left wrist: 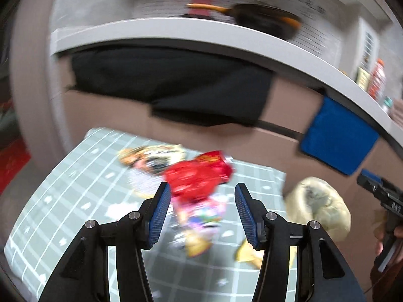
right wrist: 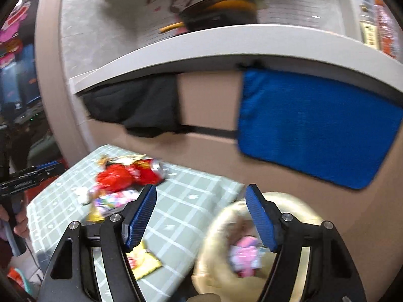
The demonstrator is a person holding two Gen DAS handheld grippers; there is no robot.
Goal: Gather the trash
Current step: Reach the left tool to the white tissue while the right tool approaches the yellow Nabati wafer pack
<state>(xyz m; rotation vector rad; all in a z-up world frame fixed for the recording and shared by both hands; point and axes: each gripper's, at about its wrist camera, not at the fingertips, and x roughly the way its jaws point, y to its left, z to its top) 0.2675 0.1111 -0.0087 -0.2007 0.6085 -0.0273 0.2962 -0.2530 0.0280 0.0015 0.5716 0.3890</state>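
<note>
Several snack wrappers lie on a green checked mat (left wrist: 75,188). A red wrapper (left wrist: 196,176) sits just beyond my left gripper (left wrist: 201,185), whose jaws stand open with nothing pressed between the pads. Under it lies a pink wrapper (left wrist: 201,211), with a yellow wrapper (left wrist: 248,254) nearer right. A cream trash bag (left wrist: 320,206) stands off the mat's right edge. My right gripper (right wrist: 201,187) hangs open over that bag (right wrist: 219,226), which holds a pink wrapper (right wrist: 245,256). The red wrapper (right wrist: 113,178) and a red can (right wrist: 148,171) lie to its left.
A beige cabinet front rises behind the mat, with a black cloth (left wrist: 176,85) and a blue cloth (right wrist: 314,130) hanging from the white counter edge (left wrist: 176,27). A black pan (left wrist: 264,20) and bottles (left wrist: 376,80) stand on the counter. The picture is motion-blurred.
</note>
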